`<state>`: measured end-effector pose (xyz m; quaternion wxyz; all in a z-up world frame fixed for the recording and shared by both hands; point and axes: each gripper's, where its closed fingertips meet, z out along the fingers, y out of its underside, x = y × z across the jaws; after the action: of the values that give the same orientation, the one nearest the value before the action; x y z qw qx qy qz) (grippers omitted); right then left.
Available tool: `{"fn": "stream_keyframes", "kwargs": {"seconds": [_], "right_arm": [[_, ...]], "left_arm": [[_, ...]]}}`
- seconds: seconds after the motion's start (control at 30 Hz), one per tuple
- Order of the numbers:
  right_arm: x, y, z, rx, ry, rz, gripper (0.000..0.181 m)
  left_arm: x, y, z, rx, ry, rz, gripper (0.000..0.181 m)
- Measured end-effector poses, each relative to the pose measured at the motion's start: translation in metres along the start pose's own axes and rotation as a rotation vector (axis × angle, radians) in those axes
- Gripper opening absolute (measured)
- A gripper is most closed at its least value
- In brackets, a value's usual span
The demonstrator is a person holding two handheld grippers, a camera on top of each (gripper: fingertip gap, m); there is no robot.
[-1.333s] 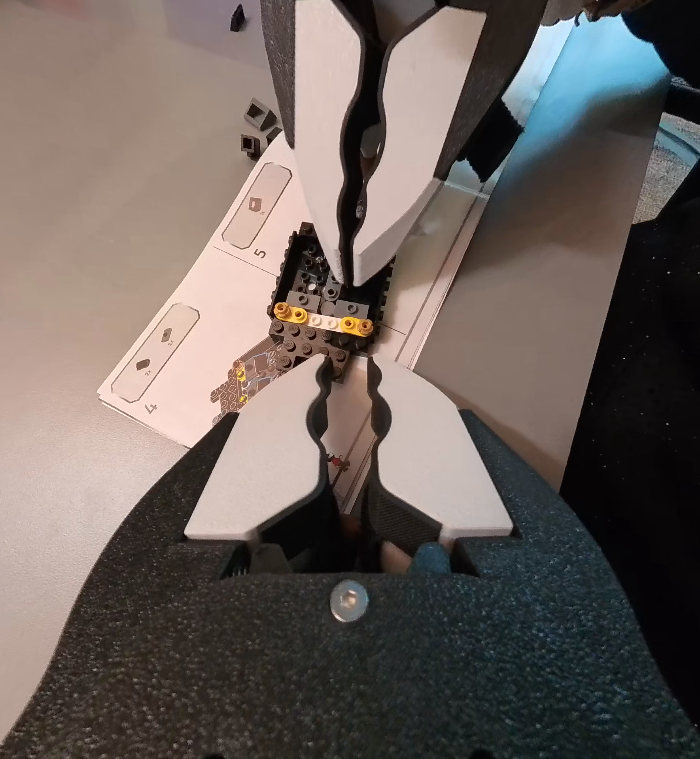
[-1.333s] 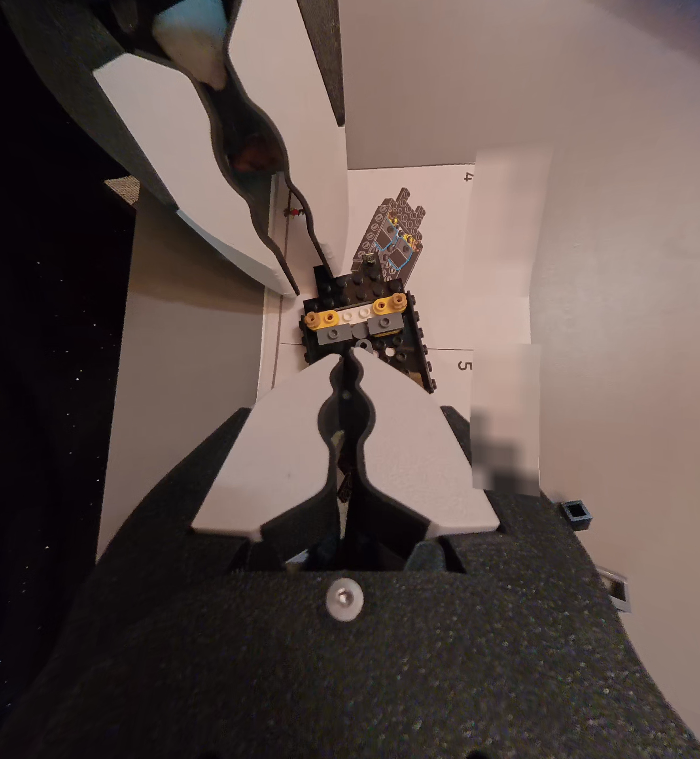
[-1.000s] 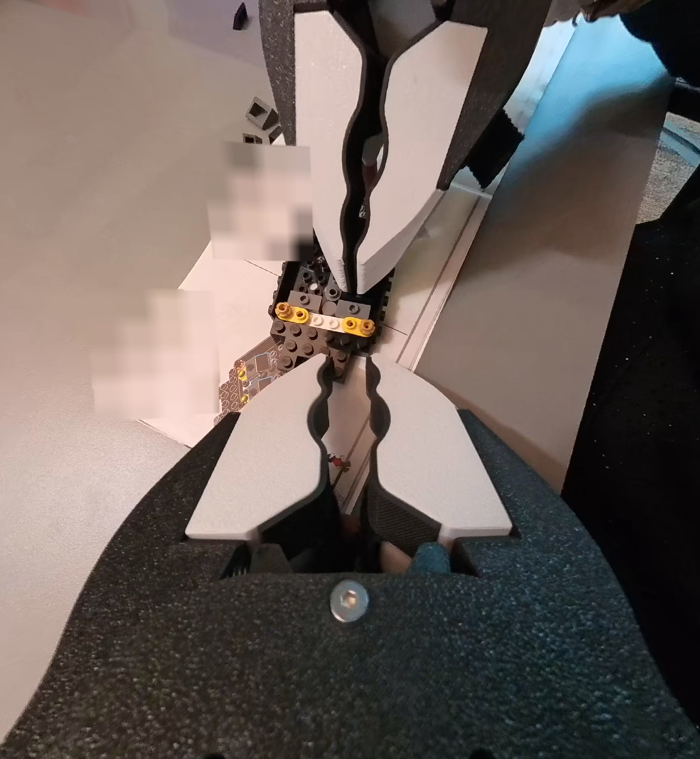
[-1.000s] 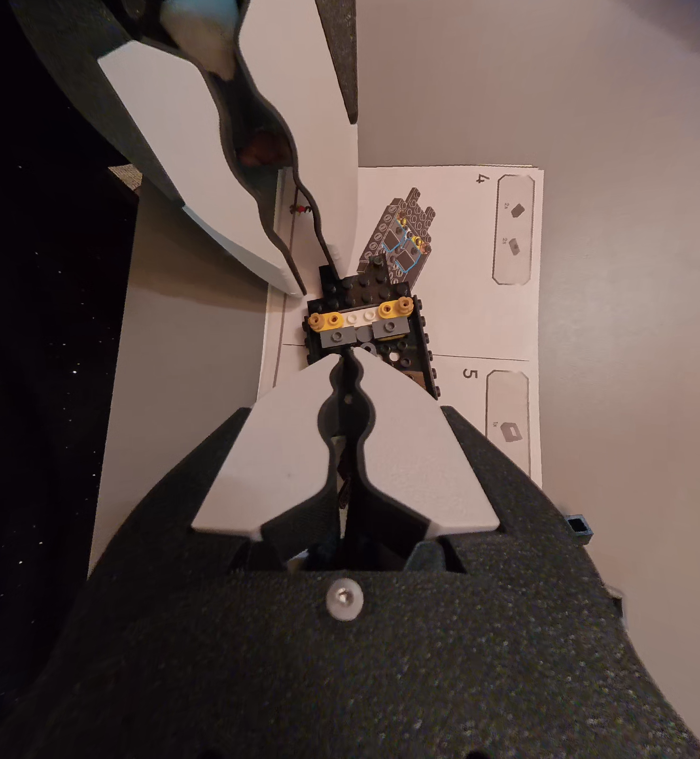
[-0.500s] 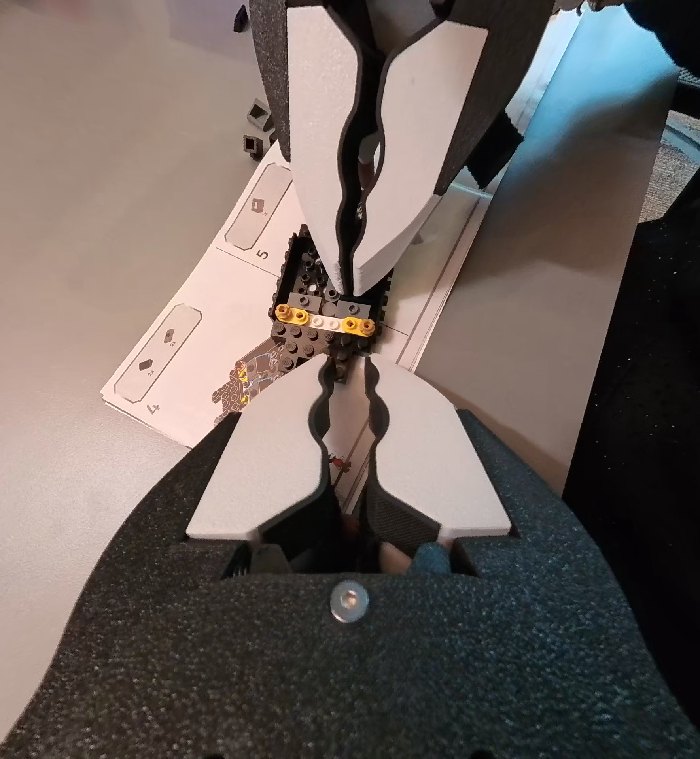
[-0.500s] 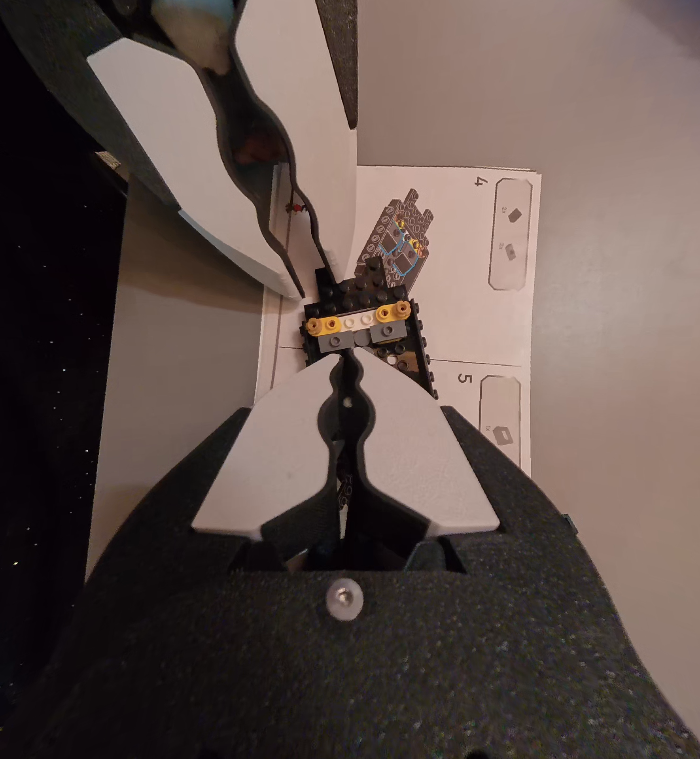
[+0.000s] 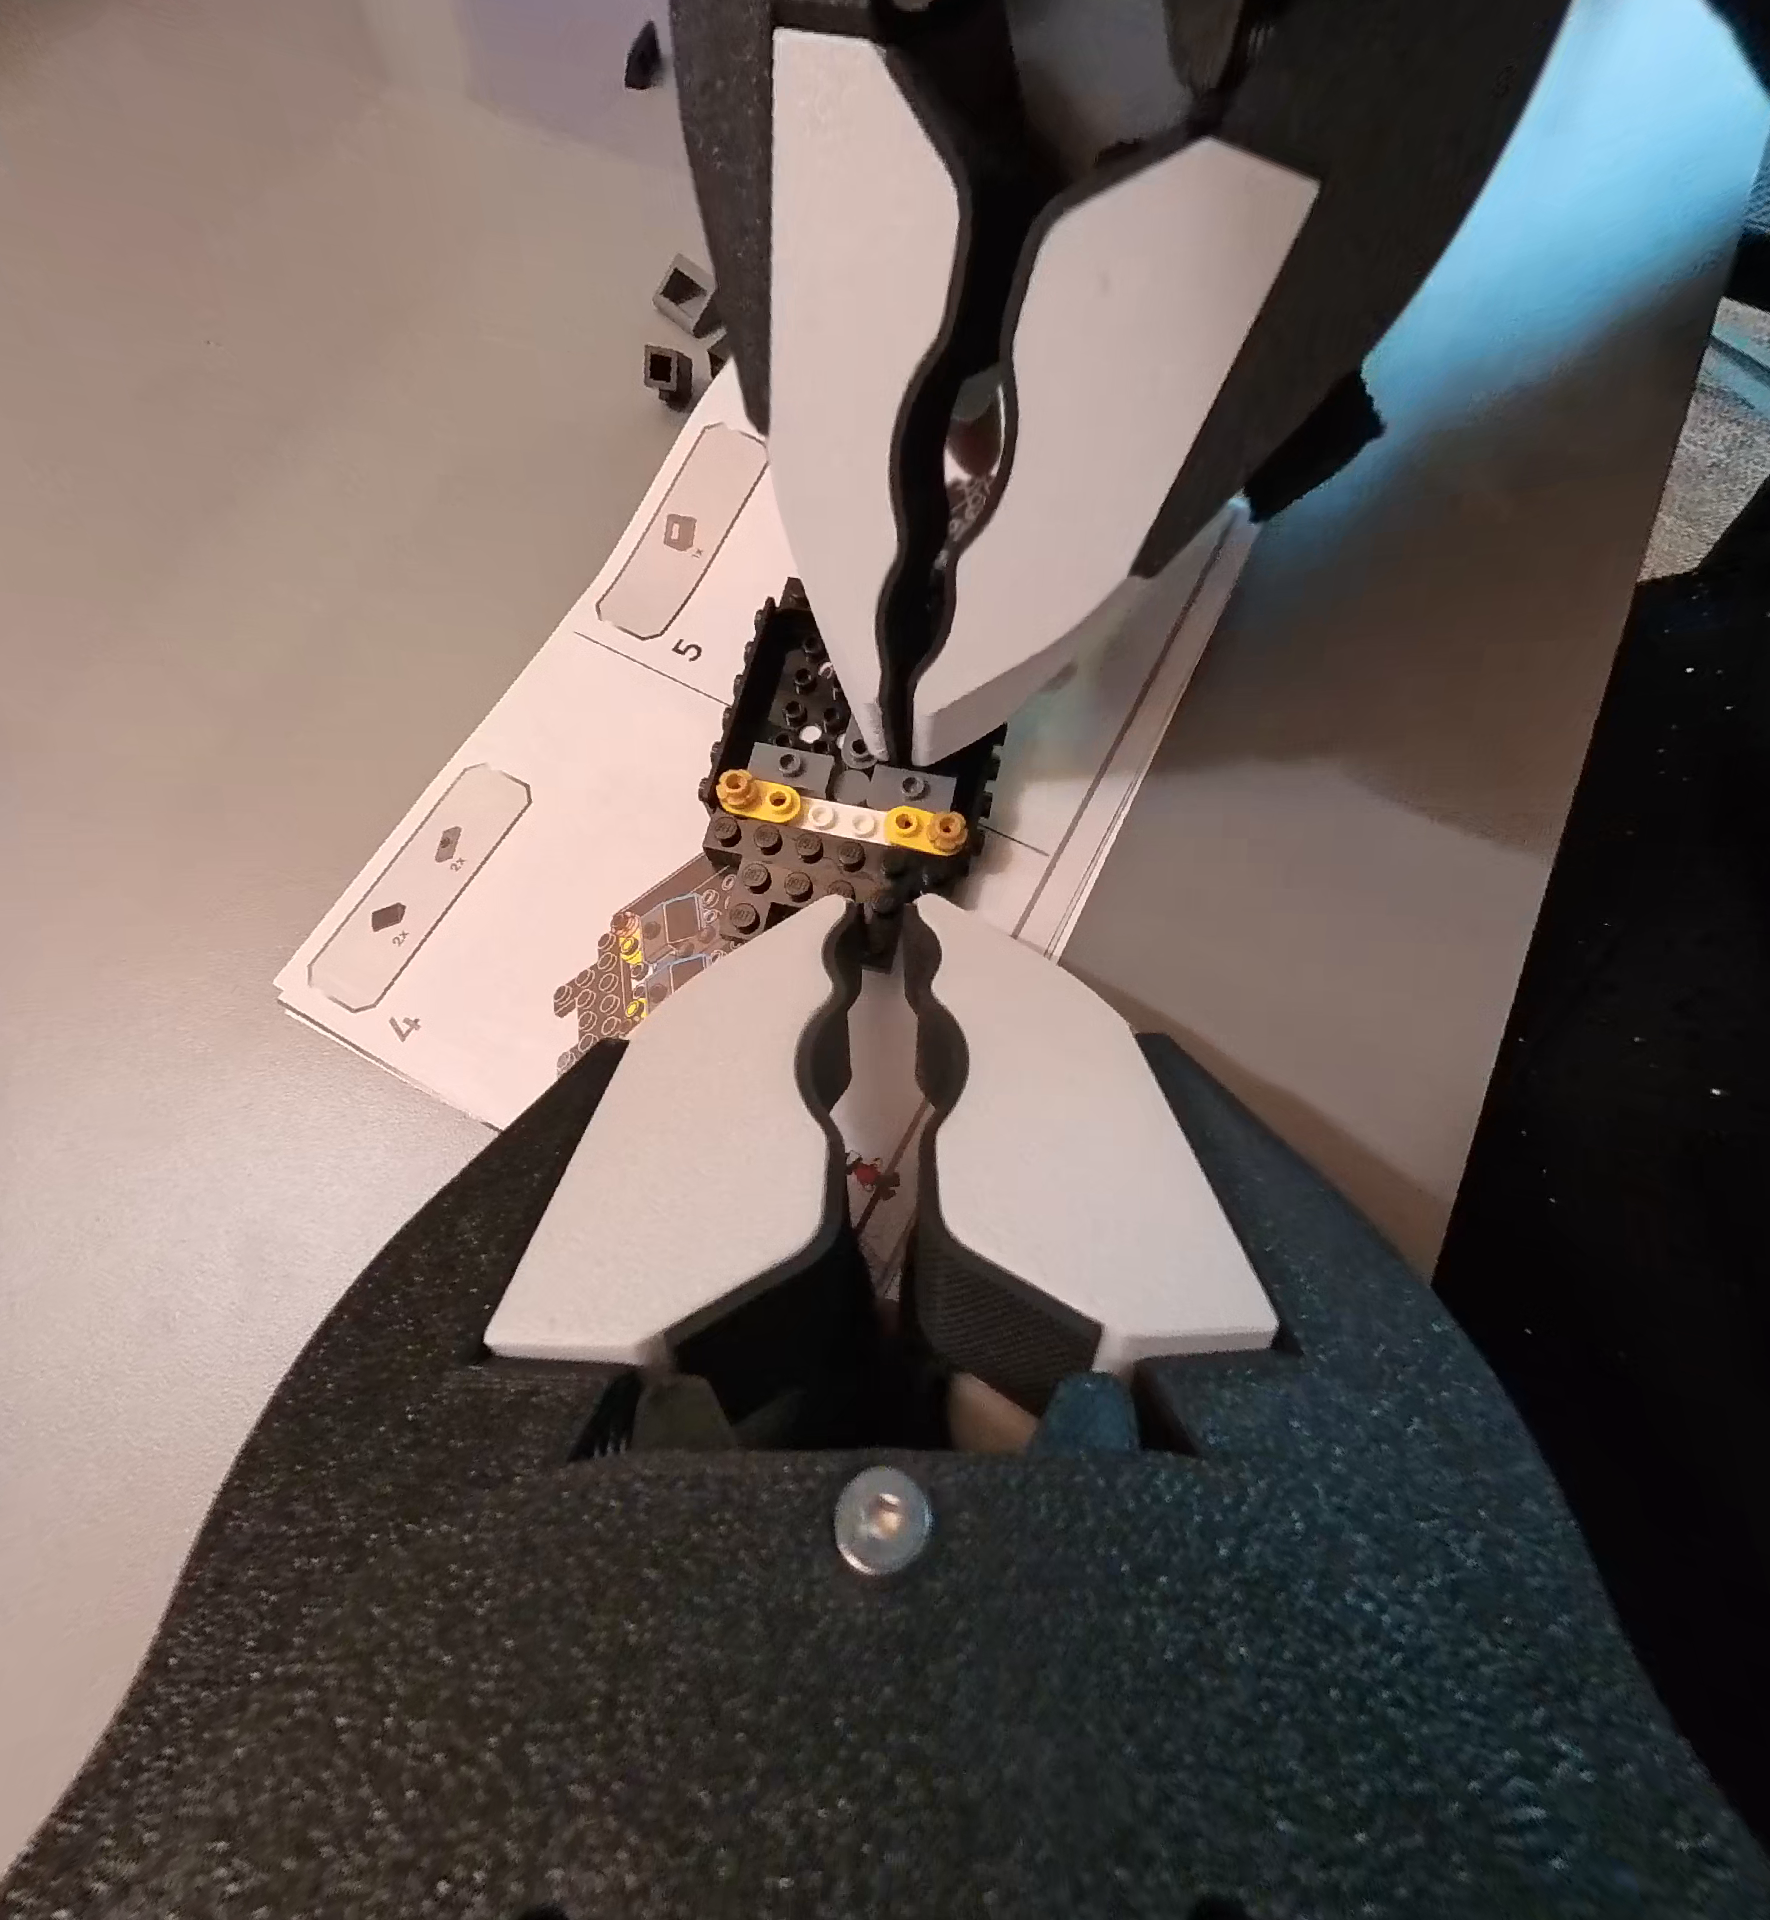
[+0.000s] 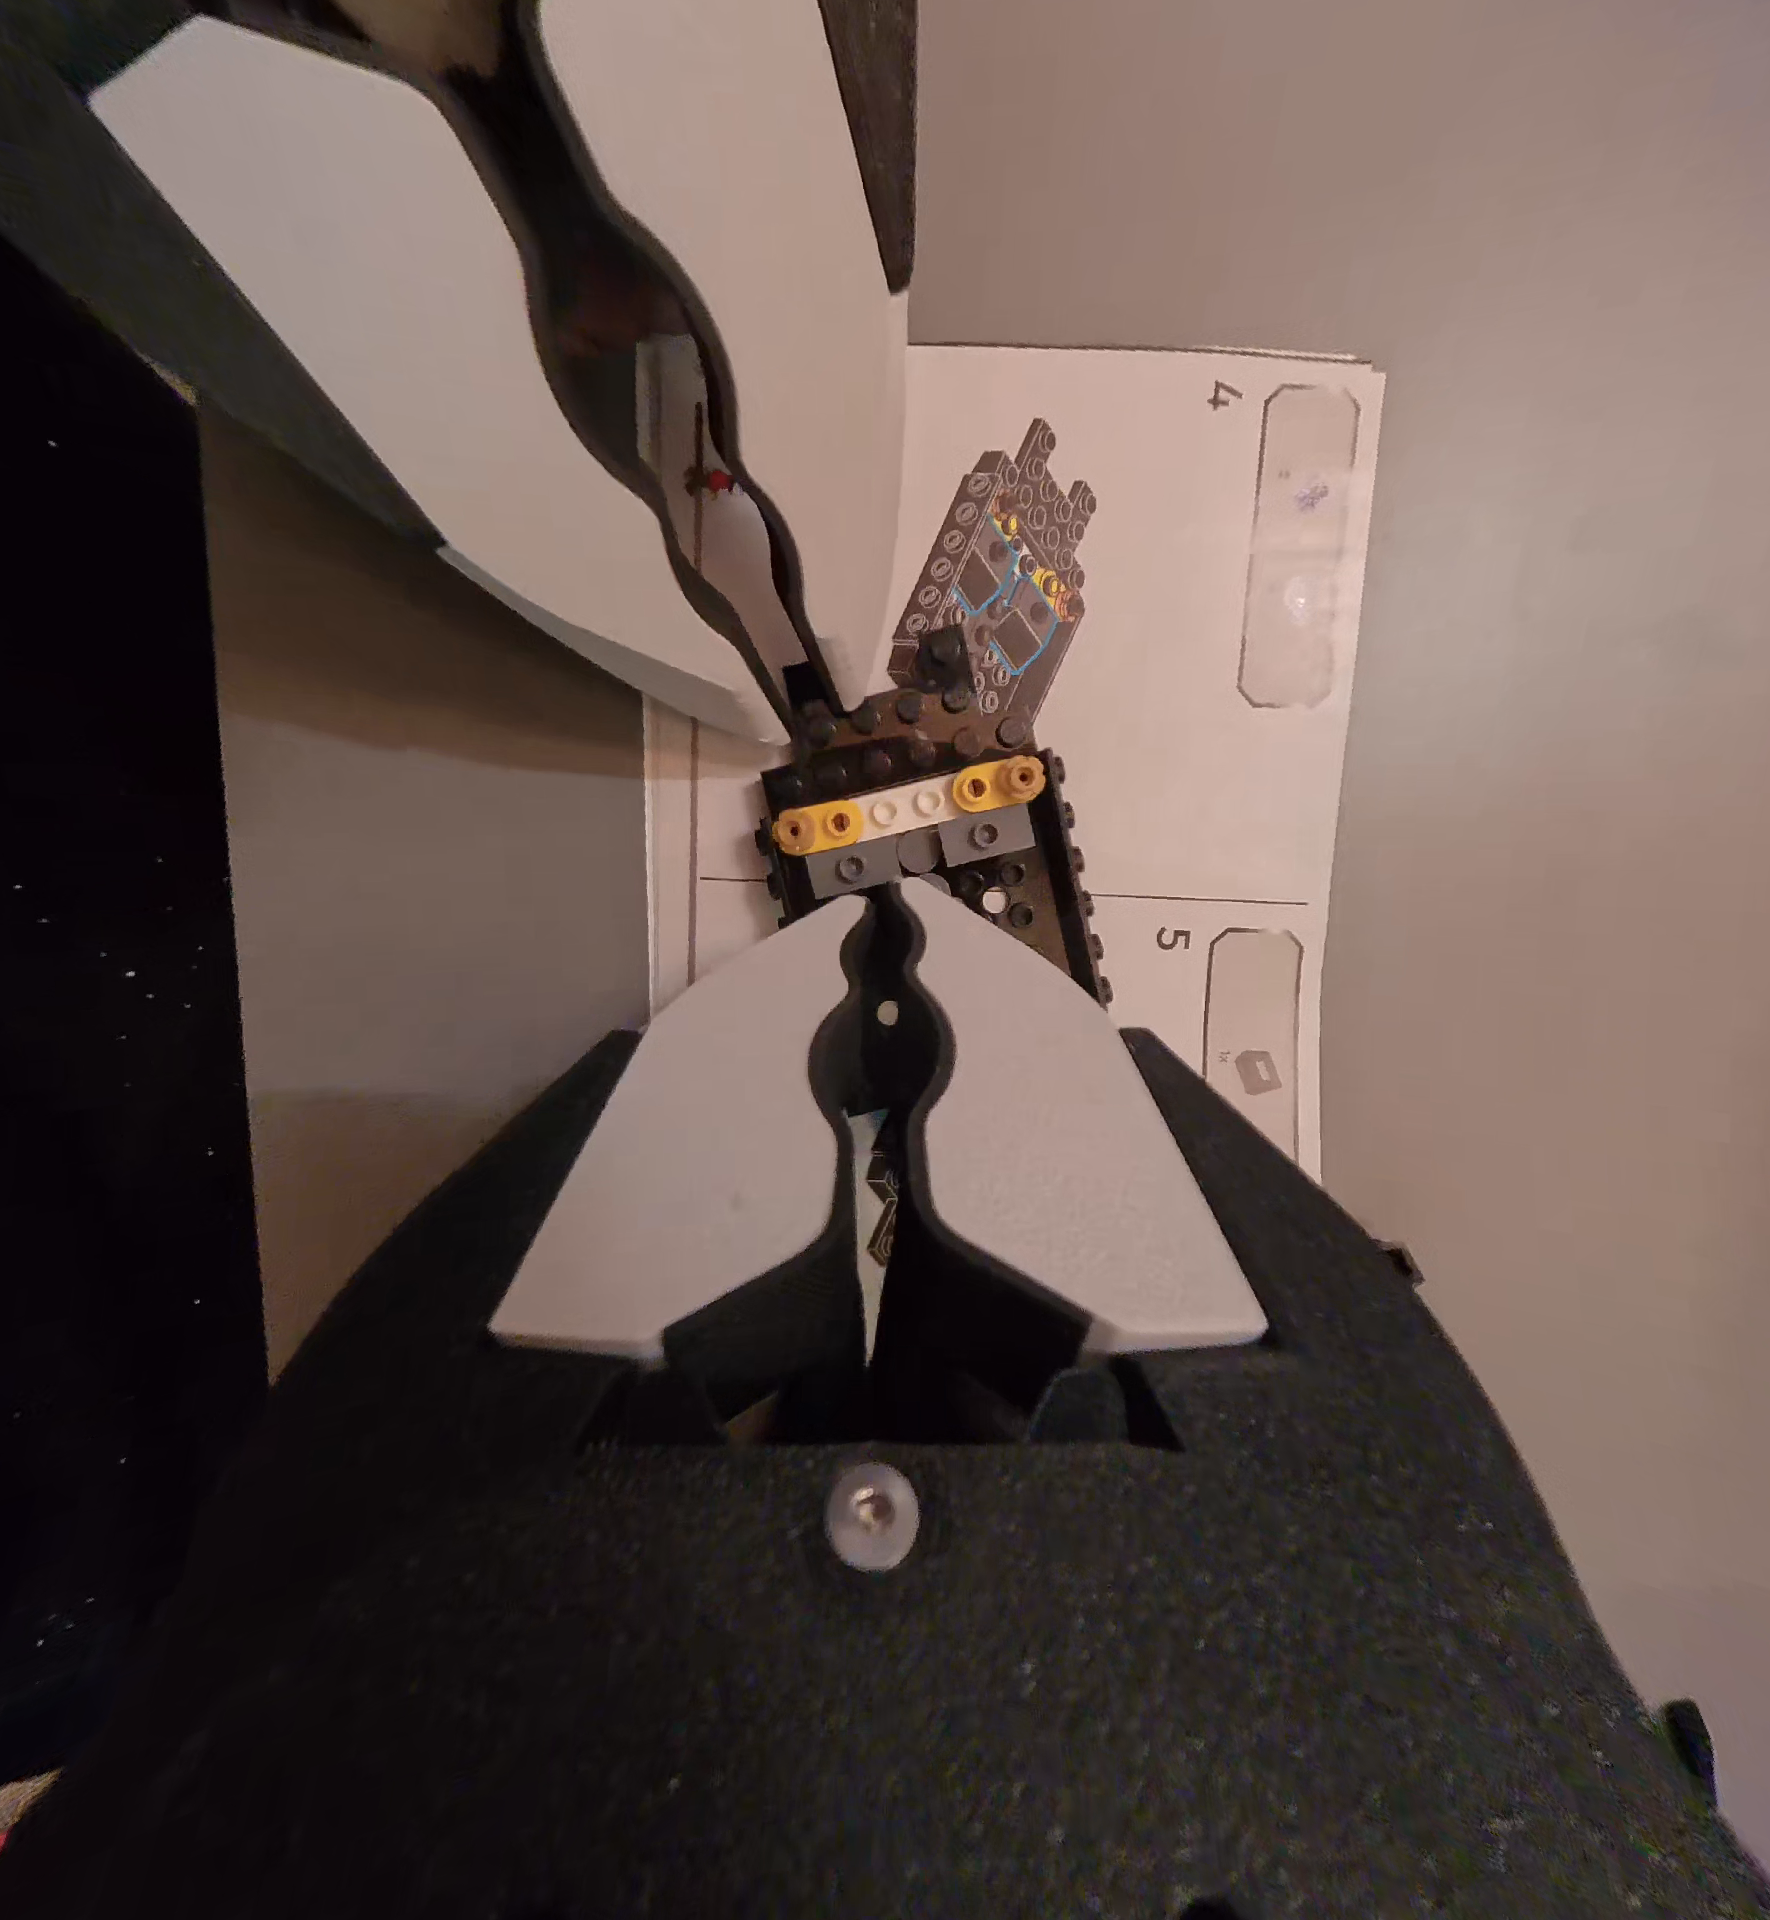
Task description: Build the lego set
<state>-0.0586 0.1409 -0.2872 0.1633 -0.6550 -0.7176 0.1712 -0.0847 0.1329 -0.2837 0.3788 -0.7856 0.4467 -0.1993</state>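
A small black lego model [image 7: 829, 857] with two yellow plates [image 7: 756, 800], a white plate [image 7: 850, 821] and grey tiles lies on the open instruction booklet [image 7: 569, 831]. My left gripper [image 7: 876, 920] is shut on the model's near black edge. My right gripper [image 7: 891, 743] comes in from above, shut, with its tips pressed into the model's hollow just behind the grey tiles. In the right wrist view, the right gripper [image 8: 886, 896] touches the model [image 8: 922, 727] at a dark round stud, and the left gripper [image 8: 808, 707] pinches its far edge. Whether the right tips hold a piece is hidden.
A few loose dark grey bricks [image 7: 668, 369] lie on the grey table [image 7: 185, 623] beyond the booklet [image 8: 1172, 727]. The table's edge [image 7: 1587, 727] runs close on the right in the left wrist view, with dark floor beyond it. Less than 4 cm separates the two grippers' tips.
The right gripper has shifted and tilted slightly over the model, its tips still in the hollow. The left gripper keeps its hold on the model's edge.
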Motion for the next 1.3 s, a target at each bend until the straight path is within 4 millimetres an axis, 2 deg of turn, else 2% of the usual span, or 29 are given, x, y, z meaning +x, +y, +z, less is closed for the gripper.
{"fn": "stream_keyframes", "kwargs": {"seconds": [0.17, 0.3, 0.5, 0.73, 0.77, 0.83, 0.9, 0.97, 1.07, 1.17, 1.23, 1.3], "right_arm": [[0.002, 0.005, 0.001, -0.021, 0.027, 0.028, 0.000], [0.006, 0.001, 0.000, 0.039, 0.061, 0.022, 0.000], [0.002, 0.000, -0.016, 0.152, -0.016, 0.055, 0.000], [0.000, 0.004, -0.006, 0.158, -0.040, 0.044, 0.000], [0.004, 0.004, -0.013, 0.183, -0.017, 0.042, 0.000], [0.025, 0.003, -0.041, 0.279, 0.055, 0.093, 0.000], [0.055, 0.017, -0.071, 0.322, 0.146, 0.171, 0.018], [0.081, 0.047, -0.087, 0.273, 0.224, 0.227, 0.031], [0.099, 0.088, -0.089, 0.186, 0.246, 0.333, 0.024], [0.129, 0.128, -0.094, 0.085, 0.441, 0.505, 0.015], [0.142, 0.146, -0.093, 0.041, 0.529, 0.606, 0.018], [0.150, 0.156, -0.087, 0.026, 0.555, 0.657, 0.025]], "left_arm": [[0.000, 0.000, 0.000, 0.001, 0.001, -0.004, 0.007], [0.000, 0.000, 0.000, -0.001, 0.003, -0.005, 0.007], [0.001, 0.002, 0.002, -0.022, 0.007, 0.006, 0.008], [0.000, -0.002, -0.002, 0.016, 0.001, -0.002, 0.016], [-0.002, -0.003, -0.004, 0.032, -0.002, -0.005, 0.017], [-0.004, -0.007, -0.008, 0.071, -0.004, -0.019, 0.020], [-0.007, -0.011, -0.012, 0.107, -0.003, -0.049, 0.020], [-0.009, -0.014, -0.015, 0.135, 0.005, -0.073, 0.021], [-0.010, -0.015, -0.017, 0.151, 0.008, -0.084, 0.021], [-0.010, -0.013, -0.014, 0.129, 0.003, -0.076, 0.021], [-0.008, -0.011, -0.012, 0.111, 0.005, -0.066, 0.021], [-0.007, -0.010, -0.011, 0.098, 0.005, -0.058, 0.021]]}}
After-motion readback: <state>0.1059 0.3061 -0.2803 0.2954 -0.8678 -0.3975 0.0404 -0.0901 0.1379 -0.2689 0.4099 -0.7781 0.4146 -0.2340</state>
